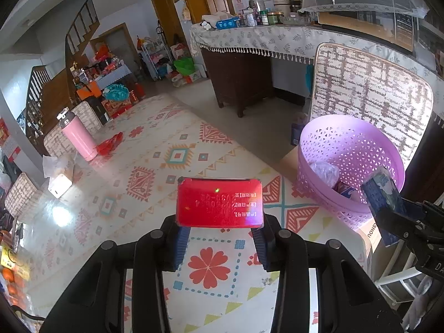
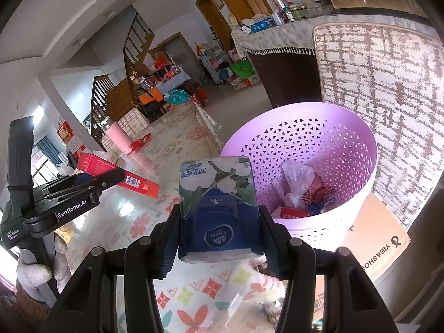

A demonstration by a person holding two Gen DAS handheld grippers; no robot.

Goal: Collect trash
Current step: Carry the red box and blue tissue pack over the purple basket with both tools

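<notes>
Through the left wrist camera, I see my left tool (image 1: 219, 242) clenched on a flat red box (image 1: 219, 202), its blue pads pressing the box's two lower corners. The box hangs above a table (image 1: 155, 149) covered with a glossy cloth patterned in flowers and diamonds. To the right stands a lilac perforated basket (image 1: 352, 152), already holding a crumpled clear plastic bag (image 1: 324, 170) and other scraps. At the far right edge my right tool (image 1: 399, 216) holds a blue tissue pack (image 1: 383, 194) just at the basket's near rim. Farther off on the left of the table stand a pink bottle (image 1: 76, 136) and a red wrapper (image 1: 109, 144).

Through the right wrist camera, I see my right tool (image 2: 220, 238) gripping the blue tissue pack (image 2: 219, 208), printed with white flowers, by its sides. The basket (image 2: 305, 138) sits just beyond and to the right, resting on a cardboard box (image 2: 380, 238). To the left, a gloved hand (image 2: 41, 266) holds the left tool (image 2: 111, 177) with the red box (image 2: 116, 176).
</notes>
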